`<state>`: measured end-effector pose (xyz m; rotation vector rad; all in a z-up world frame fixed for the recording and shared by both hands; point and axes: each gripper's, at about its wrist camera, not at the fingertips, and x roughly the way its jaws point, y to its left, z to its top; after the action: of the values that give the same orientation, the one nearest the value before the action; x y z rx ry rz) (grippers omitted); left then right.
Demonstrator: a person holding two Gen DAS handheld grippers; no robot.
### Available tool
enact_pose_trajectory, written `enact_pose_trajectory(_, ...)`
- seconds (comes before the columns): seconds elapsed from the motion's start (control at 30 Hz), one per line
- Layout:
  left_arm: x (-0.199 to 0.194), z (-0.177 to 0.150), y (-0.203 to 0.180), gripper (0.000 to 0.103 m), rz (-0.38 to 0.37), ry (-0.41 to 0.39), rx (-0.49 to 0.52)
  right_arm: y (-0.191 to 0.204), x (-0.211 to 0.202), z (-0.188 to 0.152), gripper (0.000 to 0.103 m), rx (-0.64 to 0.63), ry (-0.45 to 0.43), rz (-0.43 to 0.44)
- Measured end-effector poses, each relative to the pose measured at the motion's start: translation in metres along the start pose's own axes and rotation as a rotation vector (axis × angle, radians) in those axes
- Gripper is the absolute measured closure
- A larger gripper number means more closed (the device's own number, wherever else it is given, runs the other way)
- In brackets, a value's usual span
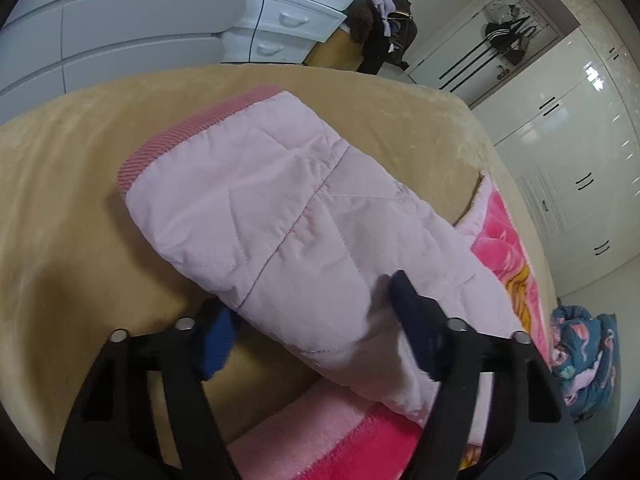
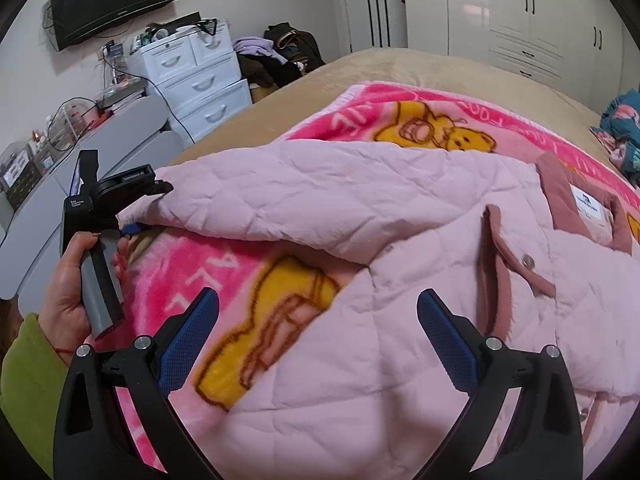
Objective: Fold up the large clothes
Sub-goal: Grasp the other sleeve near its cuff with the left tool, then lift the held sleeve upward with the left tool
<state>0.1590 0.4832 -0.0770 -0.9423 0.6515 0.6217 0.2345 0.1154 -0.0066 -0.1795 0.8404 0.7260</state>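
A pale pink quilted jacket [image 2: 400, 280] lies on a pink cartoon blanket [image 2: 400, 120] on the bed. Its sleeve [image 1: 280, 208], with a darker ribbed cuff [image 1: 168, 148], stretches out to the left. My left gripper [image 1: 316, 320] is wide open with the sleeve lying between its blue fingers [image 1: 218, 340]; it shows in the right wrist view [image 2: 132, 228] at the sleeve's end, held by a hand. My right gripper [image 2: 318, 336] is open and empty just above the jacket's body near the front placket [image 2: 500, 256].
The bed has a tan cover [image 1: 60, 200]. White drawers [image 2: 200, 84] and a pile of dark clothes [image 2: 280, 56] stand beyond the bed. White wardrobes [image 2: 520, 12] line the far wall. A blue patterned bundle [image 1: 580, 352] lies at the right.
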Motion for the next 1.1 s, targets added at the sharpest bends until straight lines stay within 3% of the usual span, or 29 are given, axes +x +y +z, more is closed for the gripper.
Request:
enact_pose_trajectory(0.13,-0.013,0.004,-0.003,0.073,0.003,-0.048,0.035,-0.009,-0.006,-0.006,0.004,0.025,0.001,-0.015)
enact_pose_trajectory(0.23,-0.025,0.006,-0.013,0.084,0.000,-0.090,0.074,-0.018,-0.013,-0.009,0.004,0.055,-0.010,-0.023)
enact_pose_trajectory(0.63,-0.074,0.009,-0.050,0.090,-0.126,-0.197,0.137,-0.044,-0.044,-0.023,0.004,0.139,-0.045,-0.049)
enact_pose_trajectory(1.1,-0.126,-0.026,-0.106,0.091,-0.275,-0.266,0.253,-0.079,-0.089,-0.038,0.004,0.224,-0.088,-0.100)
